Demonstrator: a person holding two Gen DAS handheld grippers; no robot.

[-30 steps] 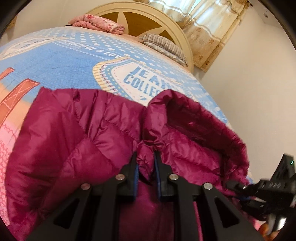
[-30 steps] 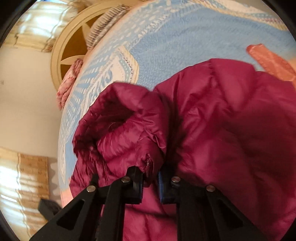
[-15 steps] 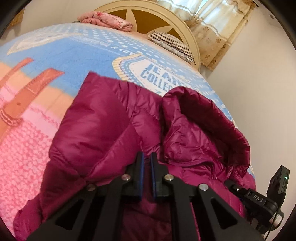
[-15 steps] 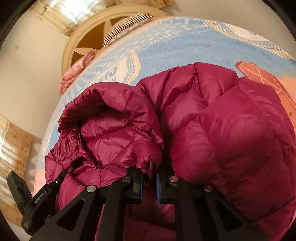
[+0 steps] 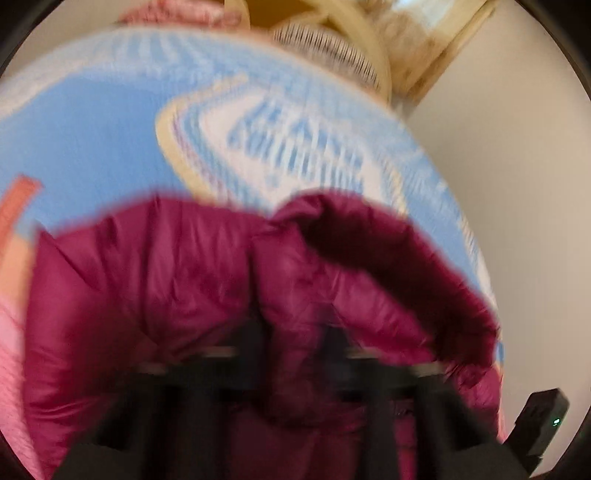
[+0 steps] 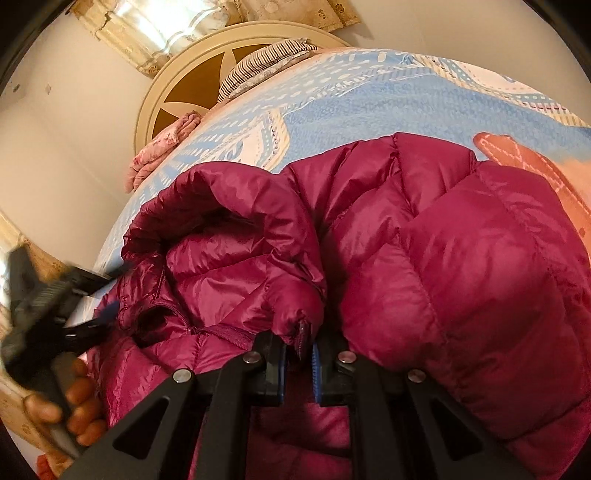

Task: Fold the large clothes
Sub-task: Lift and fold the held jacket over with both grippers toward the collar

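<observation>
A magenta puffer jacket (image 6: 443,266) with a hood (image 6: 229,206) lies bunched on the bed; it also shows, blurred, in the left wrist view (image 5: 177,280). My right gripper (image 6: 299,350) is shut on the jacket's zipper edge by the collar. My left gripper (image 5: 295,354) is blurred by motion, its fingers spread apart with jacket fabric bulging between them. The left gripper also shows in the right wrist view (image 6: 107,291), open beside the hood, with the hand holding it below.
The bed has a blue, white and pink printed cover (image 6: 369,99). A striped pillow (image 6: 266,62) and a folded pink floral cloth (image 6: 162,144) lie by the round cream headboard (image 6: 177,85). Curtains (image 6: 147,33) hang behind. A plain wall (image 5: 517,184) is to the right.
My left gripper has opened from its shut grip on the jacket and is moving fast, blurring its view. My right gripper keeps its hold and has lifted slightly.
</observation>
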